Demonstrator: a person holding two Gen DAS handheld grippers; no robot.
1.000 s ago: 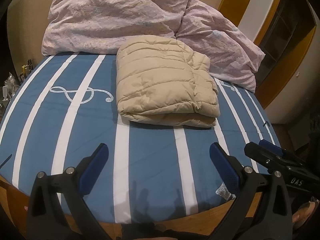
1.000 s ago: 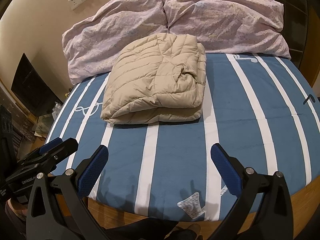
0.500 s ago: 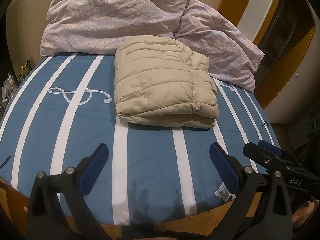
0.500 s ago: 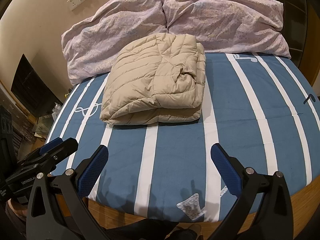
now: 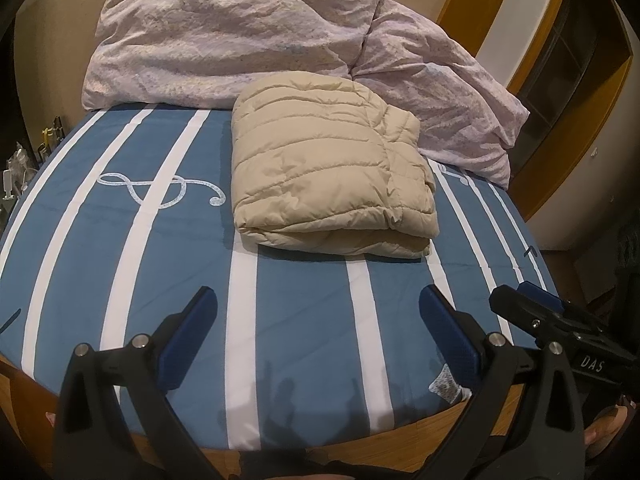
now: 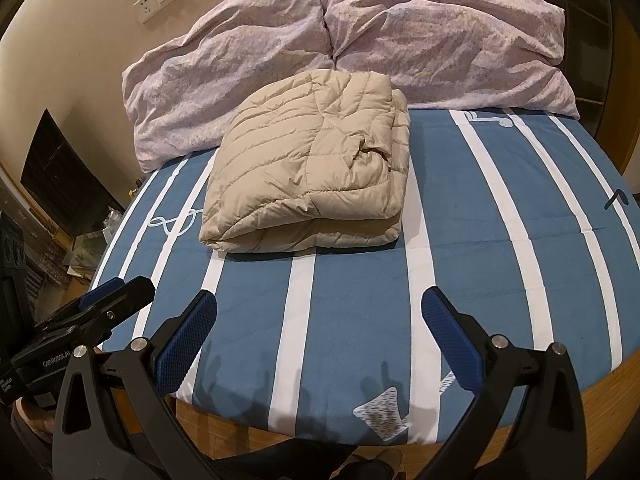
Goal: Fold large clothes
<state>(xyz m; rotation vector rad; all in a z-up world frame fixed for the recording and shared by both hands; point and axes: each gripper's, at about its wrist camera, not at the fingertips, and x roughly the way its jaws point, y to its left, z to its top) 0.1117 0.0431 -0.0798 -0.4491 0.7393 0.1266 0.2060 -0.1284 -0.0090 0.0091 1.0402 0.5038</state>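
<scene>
Fingers on my left gripper [image 5: 316,330] are spread wide and hold nothing, hovering level over the near edge of the bed [image 5: 304,344]. My right gripper [image 6: 318,330] sits the same way, wide apart and empty, just beside the left one. Both point at the folded beige jacket [image 6: 308,168], which lies well ahead on the striped sheet, touching the pink pillows [image 6: 440,40]

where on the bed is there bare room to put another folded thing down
Bare sheet lies between the folded beige jacket and the bed's near edge, plus strips on either side of the jacket. The head end is crowded: pink pillows touch the jacket's far edge.
</scene>
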